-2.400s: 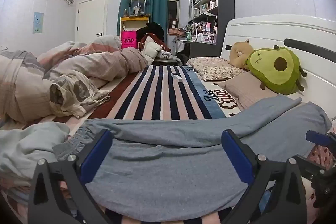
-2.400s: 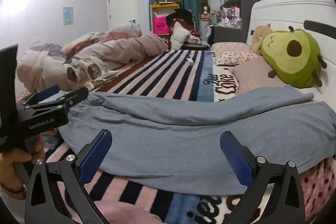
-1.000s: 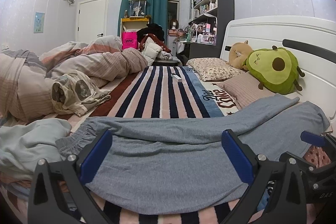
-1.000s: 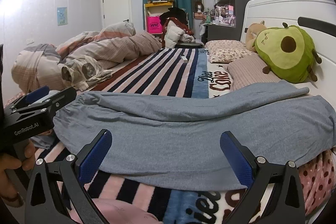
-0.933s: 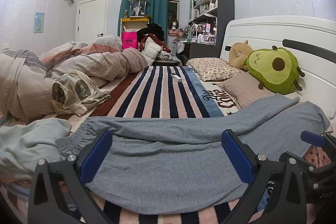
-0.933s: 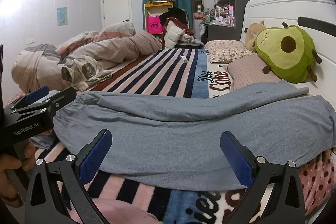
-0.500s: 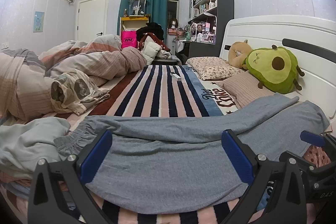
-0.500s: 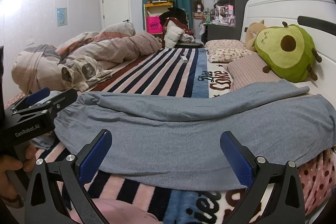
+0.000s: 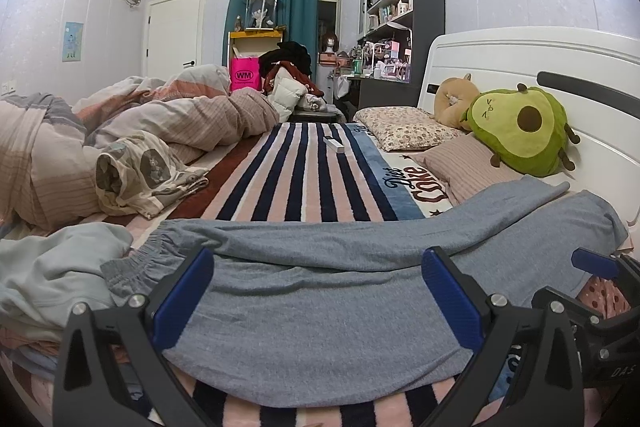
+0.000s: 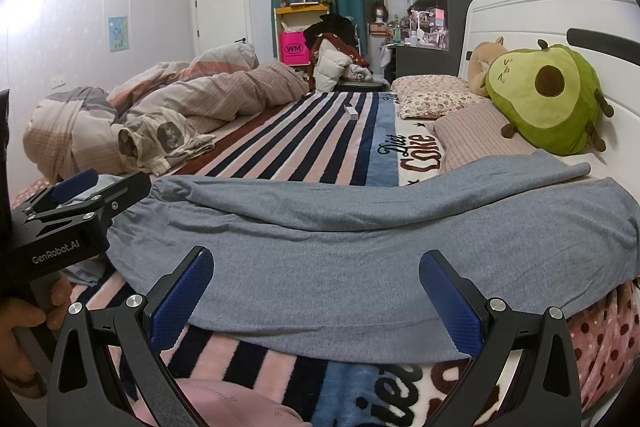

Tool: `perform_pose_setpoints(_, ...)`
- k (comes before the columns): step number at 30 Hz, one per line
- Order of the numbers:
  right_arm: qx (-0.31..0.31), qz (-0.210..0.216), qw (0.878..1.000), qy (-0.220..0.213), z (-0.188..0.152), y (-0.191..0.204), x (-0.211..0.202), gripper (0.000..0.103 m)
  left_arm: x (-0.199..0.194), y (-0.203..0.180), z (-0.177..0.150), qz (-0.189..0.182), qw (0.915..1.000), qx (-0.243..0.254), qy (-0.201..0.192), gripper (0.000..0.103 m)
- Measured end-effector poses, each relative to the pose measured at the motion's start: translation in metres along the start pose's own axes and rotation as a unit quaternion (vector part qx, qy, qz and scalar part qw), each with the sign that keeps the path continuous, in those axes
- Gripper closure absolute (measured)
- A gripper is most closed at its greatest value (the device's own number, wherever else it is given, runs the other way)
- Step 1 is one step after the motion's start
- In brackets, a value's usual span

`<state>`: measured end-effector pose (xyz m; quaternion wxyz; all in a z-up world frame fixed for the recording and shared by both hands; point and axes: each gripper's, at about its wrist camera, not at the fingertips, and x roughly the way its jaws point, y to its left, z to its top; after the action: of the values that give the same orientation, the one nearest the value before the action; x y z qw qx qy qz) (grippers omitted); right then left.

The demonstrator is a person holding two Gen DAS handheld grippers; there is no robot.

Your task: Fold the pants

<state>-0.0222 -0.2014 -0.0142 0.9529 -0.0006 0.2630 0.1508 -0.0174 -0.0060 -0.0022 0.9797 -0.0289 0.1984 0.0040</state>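
Observation:
Grey-blue pants [image 9: 320, 291] lie flat across the striped blanket, one leg folded over the other, waistband at the left, hems toward the headboard at the right; they also show in the right wrist view [image 10: 360, 239]. My left gripper [image 9: 318, 295] is open and empty, just above the near edge of the pants close to the waistband. My right gripper [image 10: 316, 291] is open and empty over the near edge toward the hem side. The left gripper also shows from the side in the right wrist view [image 10: 80, 203].
A striped blanket [image 9: 304, 179] covers the bed. A rumpled duvet [image 9: 132, 131] lies at the left, a pale garment [image 9: 52, 275] beside the waistband. Pillows [image 9: 404, 127] and an avocado plush [image 9: 520, 131] sit by the white headboard [image 9: 520, 59]. A small white box [image 9: 334, 145] lies on the blanket.
Both grippers have drifted slightly; the pants sit a little lower and nearer in both views. Both stay open and the pants lie as before.

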Motion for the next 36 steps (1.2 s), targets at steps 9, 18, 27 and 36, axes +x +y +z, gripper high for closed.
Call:
perform_pose_setpoints(9,0.002,0.002,1.000,0.001,0.000,-0.001,0.000,0.000,0.002,-0.002,-0.001,0.000,1.0000,0.000,0.002,0.001)
perform_pose_setpoints(18,0.020,0.044,0.999,-0.008,0.001,-0.007,-0.002,0.001,0.004,-0.002,-0.003,0.006,1.0000,0.004,0.006,0.001)
perform_pose_setpoints(27,0.092,0.003,0.996,0.014,-0.023,-0.073,0.009,0.007,0.023,0.043,-0.037,0.035,0.9962,-0.020,0.077,0.001)
perform_pose_setpoints(36,0.240,-0.059,0.963,0.103,-0.091,-0.162,0.029,0.024,0.046,0.098,-0.102,0.042,0.9787,-0.098,0.175,0.001)
